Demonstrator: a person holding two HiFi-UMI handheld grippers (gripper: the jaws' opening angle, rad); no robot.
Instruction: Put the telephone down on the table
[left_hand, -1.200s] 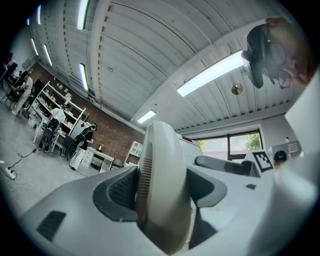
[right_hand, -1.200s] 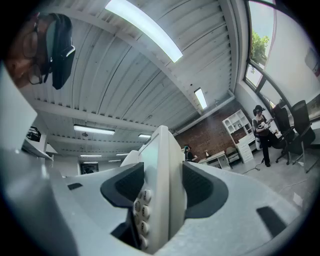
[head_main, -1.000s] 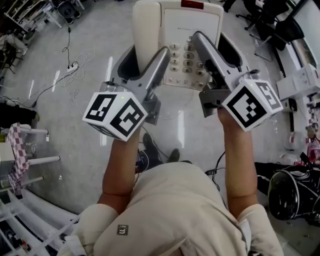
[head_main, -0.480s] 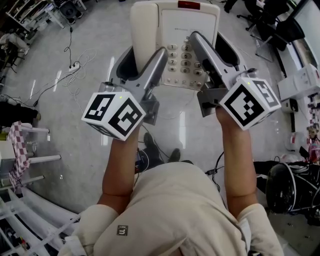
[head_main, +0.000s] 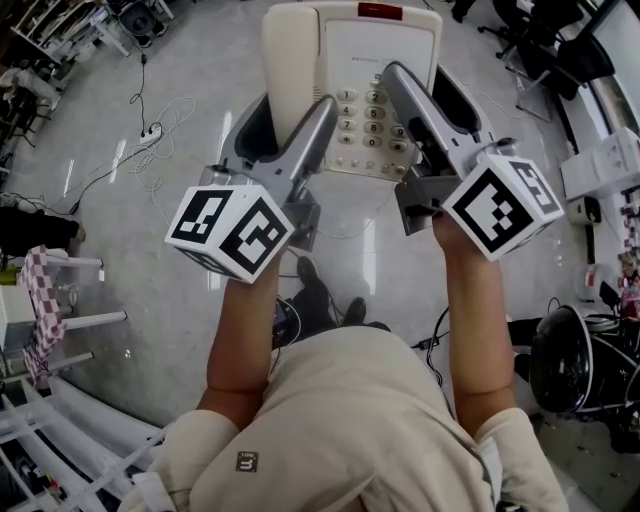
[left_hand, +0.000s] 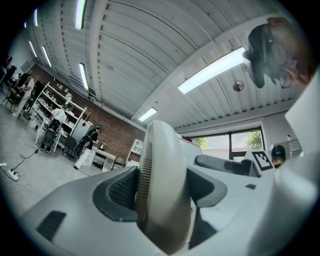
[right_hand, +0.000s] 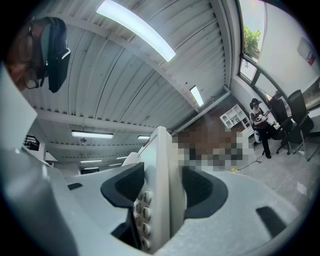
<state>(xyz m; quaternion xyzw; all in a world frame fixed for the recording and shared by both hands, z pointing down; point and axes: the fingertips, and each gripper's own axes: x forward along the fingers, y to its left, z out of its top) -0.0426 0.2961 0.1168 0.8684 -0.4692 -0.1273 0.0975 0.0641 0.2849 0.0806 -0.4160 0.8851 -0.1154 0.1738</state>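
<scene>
A cream push-button telephone (head_main: 375, 50) is held up in the air over the floor, between both grippers. Its handset (head_main: 290, 60) lies in the cradle on the left side. My left gripper (head_main: 280, 122) is shut on that handset side; the left gripper view shows the handset (left_hand: 161, 185) pinched between the dark pads. My right gripper (head_main: 440, 100) is shut on the keypad side, where the telephone's edge (right_hand: 161, 190) with its buttons (right_hand: 144, 215) sits between the jaws. No table shows in any view.
Below is a glossy grey floor (head_main: 180, 210) with a power strip (head_main: 145, 133) and trailing cables at the left. Office chairs (head_main: 545, 45) stand at the top right, white boxes (head_main: 600, 165) and a black round object (head_main: 570, 370) at the right, white frames (head_main: 60, 320) at the left.
Both grippers keep the same hold on the telephone. The person's feet have shifted and the floor has slid slightly under the telephone.
</scene>
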